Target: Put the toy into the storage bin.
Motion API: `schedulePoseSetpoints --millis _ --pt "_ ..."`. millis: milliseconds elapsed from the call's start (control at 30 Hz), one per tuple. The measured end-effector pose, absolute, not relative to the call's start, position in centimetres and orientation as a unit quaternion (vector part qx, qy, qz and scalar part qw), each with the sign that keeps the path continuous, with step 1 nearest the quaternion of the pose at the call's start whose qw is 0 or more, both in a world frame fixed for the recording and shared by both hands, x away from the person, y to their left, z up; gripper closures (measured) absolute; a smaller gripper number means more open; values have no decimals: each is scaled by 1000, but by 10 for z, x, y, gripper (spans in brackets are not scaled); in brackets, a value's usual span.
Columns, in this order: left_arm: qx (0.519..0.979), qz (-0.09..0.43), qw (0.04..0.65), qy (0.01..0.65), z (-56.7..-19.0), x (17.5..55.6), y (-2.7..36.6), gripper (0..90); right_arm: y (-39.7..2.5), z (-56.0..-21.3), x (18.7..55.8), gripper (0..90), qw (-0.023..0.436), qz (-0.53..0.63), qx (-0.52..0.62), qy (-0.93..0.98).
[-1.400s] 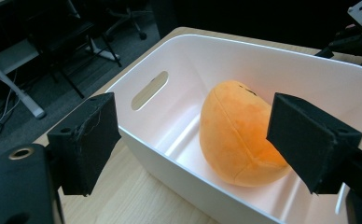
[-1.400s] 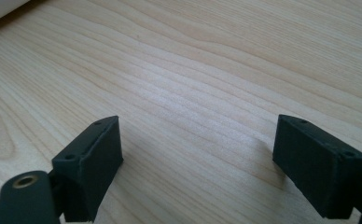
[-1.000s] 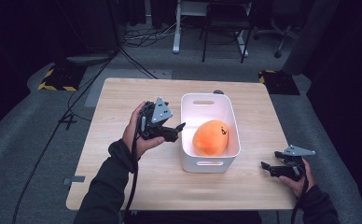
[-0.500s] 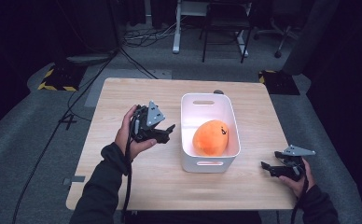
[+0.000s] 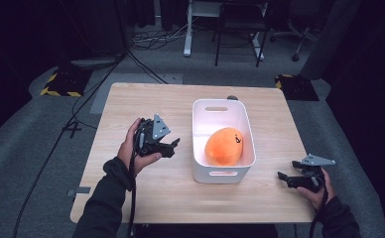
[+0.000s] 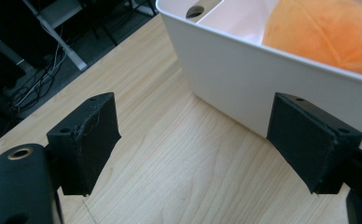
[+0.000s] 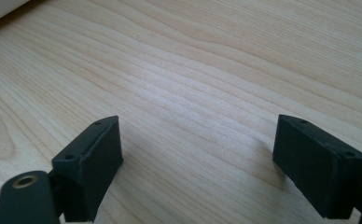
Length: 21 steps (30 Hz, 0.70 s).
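A white plastic bin (image 5: 199,148) stands at the middle of the wooden table, and an orange plush fruit (image 5: 223,146) lies inside it. My left gripper (image 5: 173,145) is held above the table just left of the bin, open and holding nothing, its jaws pointing at the bin's side. In the left gripper view the bin wall (image 6: 235,79) and the orange plush (image 6: 323,32) lie just beyond my open left gripper (image 6: 193,144). My right gripper (image 5: 283,177) rests low near the table's front right corner, open with bare wood between its jaws (image 7: 198,158).
The wooden table (image 5: 146,104) has bare wood left of the bin and along its front. A small dark object (image 5: 232,97) sits at the far edge behind the bin. Chairs, desk legs and cables stand on the grey floor beyond.
My left gripper has drawn back to the left and toward the person, away from the bin's rim. The right gripper has stayed put.
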<state>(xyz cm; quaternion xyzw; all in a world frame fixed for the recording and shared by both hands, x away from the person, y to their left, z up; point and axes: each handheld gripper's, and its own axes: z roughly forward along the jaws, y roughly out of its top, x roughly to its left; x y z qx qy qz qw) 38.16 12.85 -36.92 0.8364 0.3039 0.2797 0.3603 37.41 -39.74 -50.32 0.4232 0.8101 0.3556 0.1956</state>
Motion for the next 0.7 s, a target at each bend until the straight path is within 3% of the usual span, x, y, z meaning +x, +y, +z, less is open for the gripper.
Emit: schedulePoseSetpoints --millis 700 --pt "852 266 312 327 -417 372 151 165 -397 -503 374 156 194 356 424 810"
